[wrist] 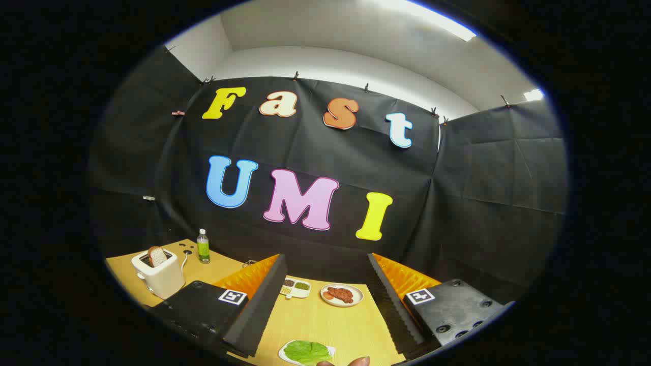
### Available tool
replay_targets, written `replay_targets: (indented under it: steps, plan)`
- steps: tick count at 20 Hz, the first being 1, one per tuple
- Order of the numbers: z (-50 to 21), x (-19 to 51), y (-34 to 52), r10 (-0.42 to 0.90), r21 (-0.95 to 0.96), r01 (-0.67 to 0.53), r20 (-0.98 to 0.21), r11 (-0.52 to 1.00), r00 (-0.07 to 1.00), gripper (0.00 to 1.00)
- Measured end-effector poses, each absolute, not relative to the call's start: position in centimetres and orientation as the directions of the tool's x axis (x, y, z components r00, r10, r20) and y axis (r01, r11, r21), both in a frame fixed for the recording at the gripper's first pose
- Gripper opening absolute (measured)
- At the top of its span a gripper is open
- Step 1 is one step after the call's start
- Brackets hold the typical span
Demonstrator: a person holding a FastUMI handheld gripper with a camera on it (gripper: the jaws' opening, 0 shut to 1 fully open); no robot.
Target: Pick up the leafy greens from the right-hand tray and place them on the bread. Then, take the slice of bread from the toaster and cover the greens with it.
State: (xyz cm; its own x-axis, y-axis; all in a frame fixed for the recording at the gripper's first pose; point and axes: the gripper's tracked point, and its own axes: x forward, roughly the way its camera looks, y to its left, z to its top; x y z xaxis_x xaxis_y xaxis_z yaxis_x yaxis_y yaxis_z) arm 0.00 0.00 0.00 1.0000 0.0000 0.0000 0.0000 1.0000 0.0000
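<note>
My gripper (325,300) is open, its two fingers spread wide above the wooden table (325,320) with nothing between them. A green leaf (307,352) lies on a small white tray (283,354) on the table, low between the fingers. A white toaster (158,276) stands off to the left beyond the left finger, with a slice of bread (156,255) sticking up out of its slot. A person's fingertips (346,362) show right beside the leaf.
A white plate of reddish meat (342,294) and a small divided dish of seasonings (295,287) sit farther back between the fingers. A green bottle (203,246) stands behind the toaster, near the black cloth wall.
</note>
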Motion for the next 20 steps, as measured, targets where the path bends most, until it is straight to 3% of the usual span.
replay_targets:
  steps: [20]
  plan:
    - [-0.34, -0.45, 0.42, 0.016, 0.008, -0.016, -0.013, 1.0, 1.0, 0.97]
